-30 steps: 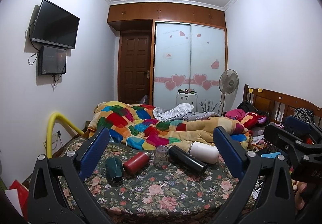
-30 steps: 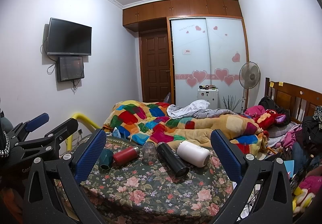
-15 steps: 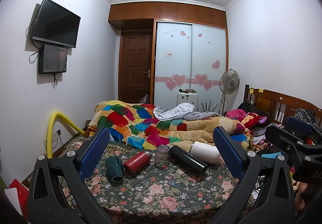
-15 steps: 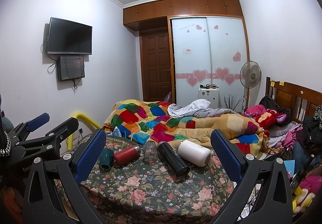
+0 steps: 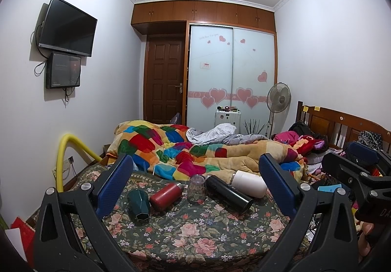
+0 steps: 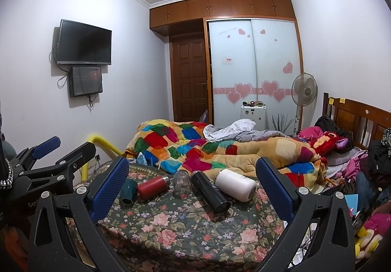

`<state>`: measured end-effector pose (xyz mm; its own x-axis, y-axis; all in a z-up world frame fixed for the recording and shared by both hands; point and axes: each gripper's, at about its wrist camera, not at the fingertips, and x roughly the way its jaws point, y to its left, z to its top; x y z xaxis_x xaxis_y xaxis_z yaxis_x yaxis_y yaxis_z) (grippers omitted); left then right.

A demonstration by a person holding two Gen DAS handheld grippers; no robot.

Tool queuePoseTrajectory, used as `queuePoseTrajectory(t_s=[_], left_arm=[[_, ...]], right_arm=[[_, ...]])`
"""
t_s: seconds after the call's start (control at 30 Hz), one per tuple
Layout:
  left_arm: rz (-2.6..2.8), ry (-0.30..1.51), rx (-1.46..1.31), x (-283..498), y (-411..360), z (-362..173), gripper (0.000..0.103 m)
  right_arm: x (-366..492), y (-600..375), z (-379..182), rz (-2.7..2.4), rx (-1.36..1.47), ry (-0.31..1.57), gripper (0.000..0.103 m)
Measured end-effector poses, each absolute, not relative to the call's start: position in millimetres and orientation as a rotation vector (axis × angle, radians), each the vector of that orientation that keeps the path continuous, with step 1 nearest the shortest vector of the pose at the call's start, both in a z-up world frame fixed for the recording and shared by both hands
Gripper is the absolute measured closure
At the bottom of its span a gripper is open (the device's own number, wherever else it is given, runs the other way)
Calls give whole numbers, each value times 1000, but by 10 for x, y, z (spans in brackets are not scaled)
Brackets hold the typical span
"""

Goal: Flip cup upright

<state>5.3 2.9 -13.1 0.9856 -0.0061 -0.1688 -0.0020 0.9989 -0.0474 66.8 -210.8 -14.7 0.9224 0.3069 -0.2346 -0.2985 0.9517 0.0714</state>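
Green faceted cup (image 5: 139, 203) is lying on its side on the floral-clothed worktop (image 5: 195, 235), its open mouth facing the cameras and its base pointing away toward the patchwork quilt (image 5: 171, 147). It is looking like a small, stiff, glazed or moulded piece, probably light and empty, with flat facets that should be giving the pads some purchase, though a hard smooth wall may be slipping under a weak squeeze and the round of the body may be rolling on the soft cloth. Taking it across the body near the middle, pads on two opposite facets, seems the safest hold for turning it onto its base. Just to its right a red bottle (image 5: 166, 195) is lying, close enough that I cannot tell whether they are touching; beyond that a clear tumbler (image 5: 196, 190) is standing, seemingly mouth-down, so it may equally be the cup meant. A black flask (image 5: 228, 195) and a white flask (image 5: 249, 183) are lying further right. The left tongs (image 5: 195, 157) are gaping wide and gripping nothing, hovering short of the row, with the green cup sitting low and just inside the left pad's line. The right tongs (image 6: 191, 159) are likewise spread fully and carrying nothing, with the green cup appearing just beside its left pad and the tumbler nearer the centre of its gap
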Motion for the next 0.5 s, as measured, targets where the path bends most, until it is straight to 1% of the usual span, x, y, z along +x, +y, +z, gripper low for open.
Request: queuePoseTrajectory(t_s=[0.27, 0.5], left_arm=[[0, 184, -46, 132, 18, -195, 0], [6, 241, -55, 452, 47, -290, 0]], right_arm=[[813, -2118, -212, 308, 34, 275, 0], [1004, -2126, -297, 299, 36, 322, 0]])
